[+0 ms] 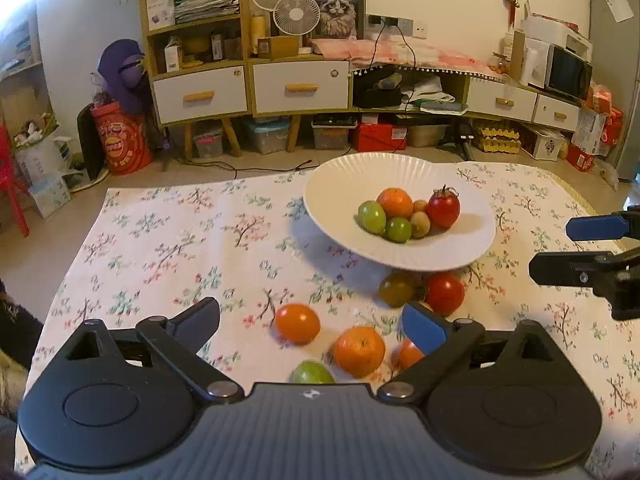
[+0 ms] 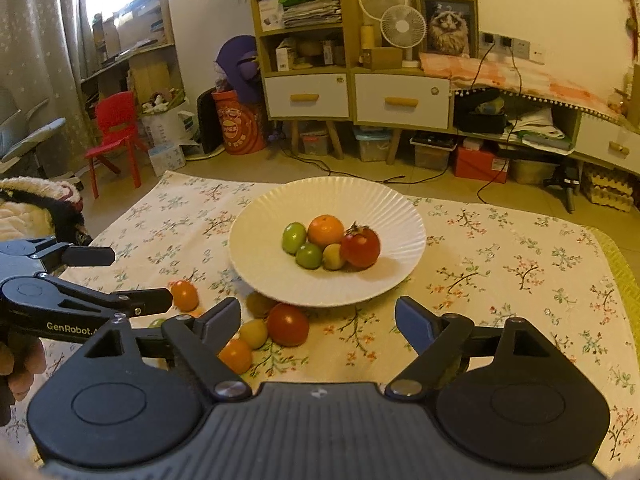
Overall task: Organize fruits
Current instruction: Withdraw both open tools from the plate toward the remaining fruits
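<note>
A white ribbed plate on the floral cloth holds an orange, a red tomato, two green fruits and small yellowish ones. Loose fruit lies in front of it: two oranges, a red tomato, a dull green one, a green one. My left gripper is open and empty, over the loose fruit. My right gripper is open and empty, in front of the plate.
The floral cloth covers a low table; its far edge lies just behind the plate. Beyond are the floor, wooden cabinets with white drawers, storage boxes and a red child's chair.
</note>
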A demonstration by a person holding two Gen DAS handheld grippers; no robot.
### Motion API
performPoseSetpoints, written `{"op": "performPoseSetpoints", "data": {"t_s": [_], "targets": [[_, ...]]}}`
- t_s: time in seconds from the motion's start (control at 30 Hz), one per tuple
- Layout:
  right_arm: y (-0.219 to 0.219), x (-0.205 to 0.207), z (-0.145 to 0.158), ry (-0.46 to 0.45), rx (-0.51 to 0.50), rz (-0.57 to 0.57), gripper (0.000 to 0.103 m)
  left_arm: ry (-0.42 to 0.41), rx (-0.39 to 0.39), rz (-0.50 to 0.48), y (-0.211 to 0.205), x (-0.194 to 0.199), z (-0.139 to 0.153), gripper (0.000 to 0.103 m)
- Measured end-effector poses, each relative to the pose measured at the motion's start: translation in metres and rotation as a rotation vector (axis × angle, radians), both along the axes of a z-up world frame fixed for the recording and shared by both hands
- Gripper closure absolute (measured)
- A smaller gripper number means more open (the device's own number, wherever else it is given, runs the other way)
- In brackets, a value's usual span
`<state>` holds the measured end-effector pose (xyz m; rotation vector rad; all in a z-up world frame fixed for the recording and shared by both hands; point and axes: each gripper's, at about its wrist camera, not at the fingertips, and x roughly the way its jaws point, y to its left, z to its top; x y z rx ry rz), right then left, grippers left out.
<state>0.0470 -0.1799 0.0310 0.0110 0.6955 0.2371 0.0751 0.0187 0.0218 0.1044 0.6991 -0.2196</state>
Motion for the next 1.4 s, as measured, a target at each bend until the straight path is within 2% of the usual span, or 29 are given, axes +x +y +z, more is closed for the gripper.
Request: {"op": "performPoseSetpoints", "data": {"t_s": [0.27,0.5,0.9,1.07,1.23,1.4], "targets": [[0.014,-0.017,-0.012,0.007,-0.009,0.051,0.010,0.028,-0.004,0.025,0.014,-0.019,-0.012,0.003],[0.023,-0.030,-0.021,0.040,-0.007,0.084,0.006,0.064,-0.022,0.020,0.022,-0.031,-0.022,0.003],[0.035,-0.043,-0.039,0.069,-0.038,0.096,0.006,0.103,-0.006,0.017,0.039,-0.049,-0.036,0.003],[0.036,-0.044,-0.046,0.084,-0.040,0.092,0.006,0.100,0.005,0.034,0.049,-0.057,-0.041,0.003],[0.043,-0.048,-0.056,0.066,-0.101,0.104,0.006,0.082,0.016,0.042,0.059,-0.064,-0.046,0.003],[0.046,-0.049,-0.063,0.083,-0.095,0.111,0.006,0.092,0.018,0.047,0.065,-0.065,-0.055,0.003]]}}
